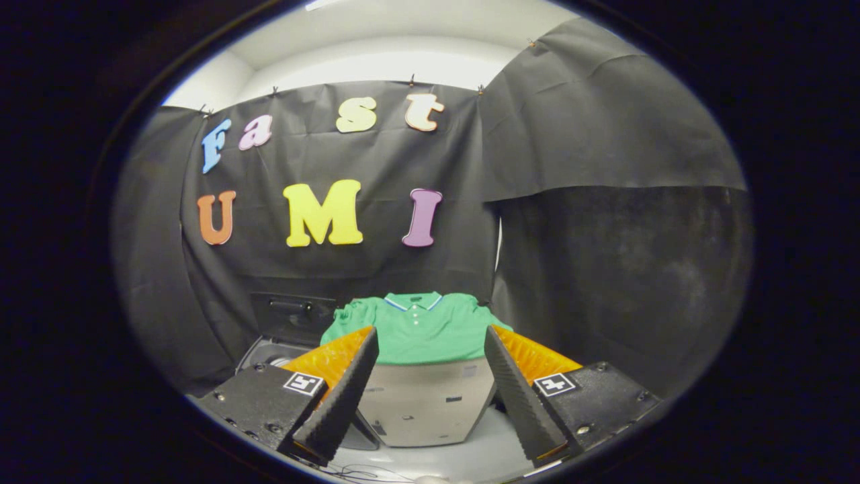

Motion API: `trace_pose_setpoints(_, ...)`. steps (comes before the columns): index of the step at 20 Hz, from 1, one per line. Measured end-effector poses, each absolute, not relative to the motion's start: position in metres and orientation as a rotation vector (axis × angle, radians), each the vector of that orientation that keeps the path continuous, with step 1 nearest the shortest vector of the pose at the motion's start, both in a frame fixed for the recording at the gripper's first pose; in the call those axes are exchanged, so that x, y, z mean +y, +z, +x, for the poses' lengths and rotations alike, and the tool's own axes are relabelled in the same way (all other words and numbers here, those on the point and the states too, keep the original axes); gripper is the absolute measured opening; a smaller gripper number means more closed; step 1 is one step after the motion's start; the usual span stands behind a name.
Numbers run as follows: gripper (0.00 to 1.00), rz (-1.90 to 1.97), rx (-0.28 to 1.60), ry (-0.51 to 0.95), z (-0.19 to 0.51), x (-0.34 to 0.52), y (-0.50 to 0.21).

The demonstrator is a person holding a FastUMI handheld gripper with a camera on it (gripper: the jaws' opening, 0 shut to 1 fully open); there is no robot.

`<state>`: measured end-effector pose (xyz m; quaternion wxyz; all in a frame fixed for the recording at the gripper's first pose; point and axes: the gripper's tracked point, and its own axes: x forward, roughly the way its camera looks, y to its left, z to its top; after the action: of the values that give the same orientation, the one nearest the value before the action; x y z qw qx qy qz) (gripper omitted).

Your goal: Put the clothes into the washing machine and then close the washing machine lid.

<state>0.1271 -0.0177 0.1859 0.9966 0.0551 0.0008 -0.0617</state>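
Observation:
A green polo shirt (420,329) lies spread on top of a pale box (424,403) just ahead of my fingers, collar toward the wall. To its left stands the washing machine (269,353), its dark lid (292,316) raised against the wall and part of the drum opening showing behind my left finger. My gripper (430,390) is open, fingers wide apart, with the box front and the shirt's hem seen between them. Nothing is held.
Black cloth walls close in behind and on the right. The pale box stands on a white floor (484,457), and a thin cable lies on the floor near my fingers.

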Motion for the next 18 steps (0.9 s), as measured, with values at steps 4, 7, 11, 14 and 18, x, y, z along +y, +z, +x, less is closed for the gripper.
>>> trace_pose_setpoints(4, 0.99, 0.104, 0.016, -0.113, 0.184, -0.025, 0.223)
trace_pose_setpoints(7, 0.99, 0.079, 0.042, -0.101, 0.231, -0.029, 0.239)
trace_pose_setpoints(11, 0.99, 0.051, 0.099, -0.049, 0.295, -0.016, 0.246)
trace_pose_setpoints(14, 0.99, 0.056, 0.173, -0.007, 0.344, -0.004, 0.242)
trace_pose_setpoints(18, 0.99, 0.053, 0.302, 0.009, 0.403, 0.002, 0.213)
